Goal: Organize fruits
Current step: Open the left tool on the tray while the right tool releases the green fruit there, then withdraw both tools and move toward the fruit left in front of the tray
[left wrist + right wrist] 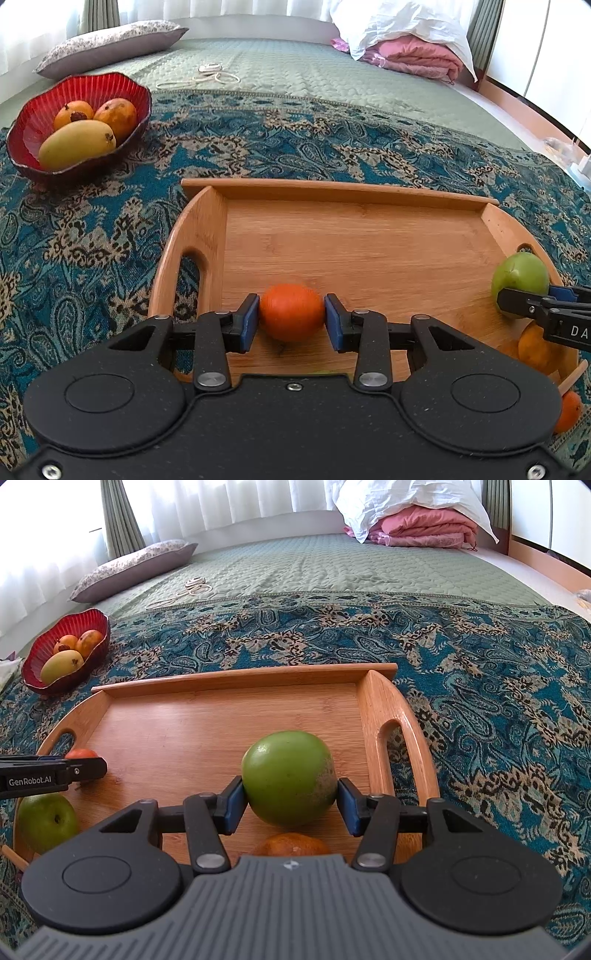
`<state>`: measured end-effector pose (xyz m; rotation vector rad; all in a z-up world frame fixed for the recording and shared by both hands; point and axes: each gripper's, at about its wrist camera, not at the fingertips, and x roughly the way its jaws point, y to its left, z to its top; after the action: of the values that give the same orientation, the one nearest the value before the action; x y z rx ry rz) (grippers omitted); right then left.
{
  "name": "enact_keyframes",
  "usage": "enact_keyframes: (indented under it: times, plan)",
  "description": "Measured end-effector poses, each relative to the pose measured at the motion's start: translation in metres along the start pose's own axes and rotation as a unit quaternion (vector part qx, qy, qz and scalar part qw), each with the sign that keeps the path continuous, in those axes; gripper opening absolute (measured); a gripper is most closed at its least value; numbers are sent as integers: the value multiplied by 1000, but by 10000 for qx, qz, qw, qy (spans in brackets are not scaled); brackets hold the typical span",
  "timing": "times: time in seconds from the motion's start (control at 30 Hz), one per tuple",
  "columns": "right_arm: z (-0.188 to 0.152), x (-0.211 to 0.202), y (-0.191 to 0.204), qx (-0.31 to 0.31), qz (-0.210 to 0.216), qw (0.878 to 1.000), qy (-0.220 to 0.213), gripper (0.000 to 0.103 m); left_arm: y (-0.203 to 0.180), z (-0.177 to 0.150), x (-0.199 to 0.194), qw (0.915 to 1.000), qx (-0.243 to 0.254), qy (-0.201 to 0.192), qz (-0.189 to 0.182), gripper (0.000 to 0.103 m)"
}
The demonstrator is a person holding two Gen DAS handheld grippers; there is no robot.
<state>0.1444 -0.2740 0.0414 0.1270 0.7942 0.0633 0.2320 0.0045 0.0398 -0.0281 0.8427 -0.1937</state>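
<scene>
A small orange fruit (291, 312), slightly blurred, sits low over the wooden tray (332, 190) near its front left. My left gripper (291, 321) is shut on it, both blue pads against its sides. A large green fruit (290, 779) rests at the right side of the tray (240, 674), with my right gripper (290, 801) shut on it. In the left wrist view the same green fruit (521, 277) shows at the tray's right end, with the right gripper's fingers (517, 299) across it. In the right wrist view the left gripper's finger (85, 770) hides most of the orange fruit (81, 754).
A red bowl (22, 147) holding three yellow-orange mangoes stands at the far left on the patterned blue cloth. A green apple (46, 821) and another orange fruit (291, 843) lie at the tray's near edge. A pillow, a cord and folded bedding lie further back on the bed.
</scene>
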Motion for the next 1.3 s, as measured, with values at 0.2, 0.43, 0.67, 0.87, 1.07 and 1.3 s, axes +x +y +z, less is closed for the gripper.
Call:
enact_keyframes:
  times: [0.2, 0.43, 0.67, 0.87, 1.07, 1.3]
  plan:
    - [-3, -3, 0, -92, -1, 10000, -18, 59, -2, -3, -7, 9999, 120, -109, -9, 50]
    - [-10, -17, 2, -260, 91, 9993, -255, 78, 0, -10, -26, 9993, 65, -341, -109, 73]
    - [-27, -37, 12, -673, 33, 9957, -632, 89, -3, -28, -59, 9971, 232, -722, -64, 84]
    - [-44, -55, 17, -772, 76, 9930, -893, 91, -5, -52, -91, 9930, 208, -1158, -122, 91]
    - [-60, -73, 22, -836, 119, 9888, -1234, 98, -4, -76, -114, 9884, 179, -1493, -198, 96]
    - [-83, -87, 26, -943, 140, 9834, -1546, 102, -3, -100, -126, 9854, 198, -1675, -227, 100]
